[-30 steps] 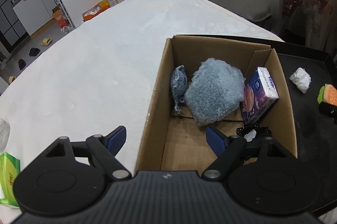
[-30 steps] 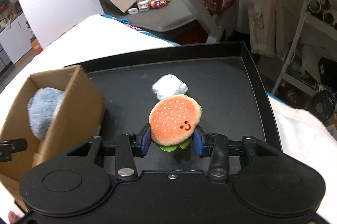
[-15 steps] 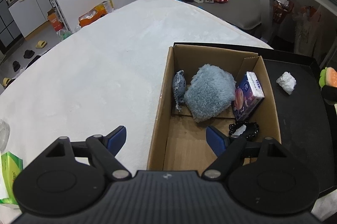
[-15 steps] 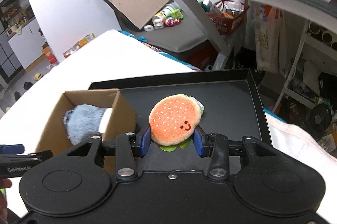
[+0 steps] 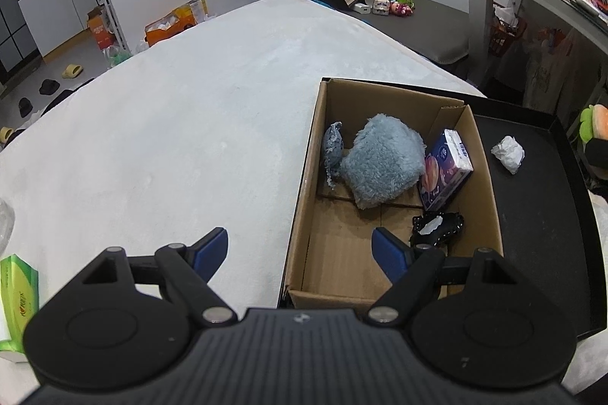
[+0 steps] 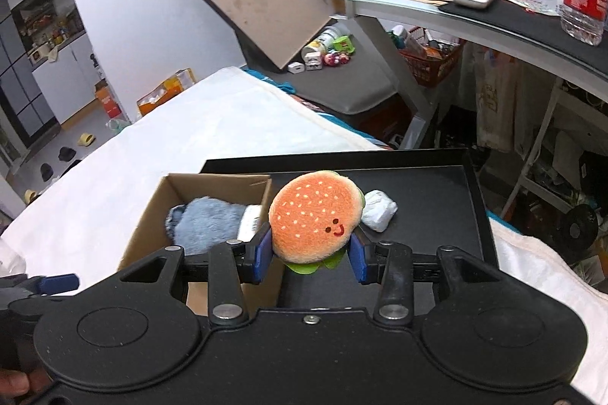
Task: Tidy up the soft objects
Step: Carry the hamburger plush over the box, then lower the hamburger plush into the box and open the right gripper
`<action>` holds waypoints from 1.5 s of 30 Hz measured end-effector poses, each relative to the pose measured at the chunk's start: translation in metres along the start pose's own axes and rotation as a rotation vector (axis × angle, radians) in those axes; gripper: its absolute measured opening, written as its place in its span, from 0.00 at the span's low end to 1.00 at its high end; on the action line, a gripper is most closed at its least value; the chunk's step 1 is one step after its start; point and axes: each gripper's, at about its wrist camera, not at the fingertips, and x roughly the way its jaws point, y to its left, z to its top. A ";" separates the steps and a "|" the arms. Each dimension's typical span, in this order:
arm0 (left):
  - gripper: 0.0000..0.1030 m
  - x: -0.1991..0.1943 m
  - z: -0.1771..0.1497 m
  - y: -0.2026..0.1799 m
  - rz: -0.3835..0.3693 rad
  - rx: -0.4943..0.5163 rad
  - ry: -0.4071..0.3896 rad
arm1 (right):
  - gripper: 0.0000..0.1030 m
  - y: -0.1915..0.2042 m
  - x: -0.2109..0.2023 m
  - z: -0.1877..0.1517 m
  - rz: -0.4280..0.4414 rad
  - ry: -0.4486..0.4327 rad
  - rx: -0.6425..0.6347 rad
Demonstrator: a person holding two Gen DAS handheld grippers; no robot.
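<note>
My right gripper (image 6: 311, 254) clamps the burger plush (image 6: 315, 218) above the black tray (image 6: 437, 184); my left gripper (image 5: 300, 249) hangs wide open over the cardboard box's (image 5: 304, 184) near left corner.

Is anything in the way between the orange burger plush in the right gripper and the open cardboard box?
Nothing visible blocks it. The right gripper holds the orange burger plush above the black tray, beside the open-topped cardboard box. The box's near floor is bare; the fuzzy blue plush sits toward the back.
</note>
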 end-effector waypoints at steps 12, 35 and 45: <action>0.76 0.013 -0.007 0.012 -0.047 -0.034 0.011 | 0.40 0.047 0.000 0.000 0.032 0.028 -0.072; 0.32 0.032 -0.011 0.030 -0.130 -0.131 0.024 | 0.40 0.115 0.037 0.003 0.073 0.076 -0.163; 0.21 0.035 -0.014 0.034 -0.149 -0.135 0.036 | 0.45 0.138 0.050 0.002 0.117 0.101 -0.180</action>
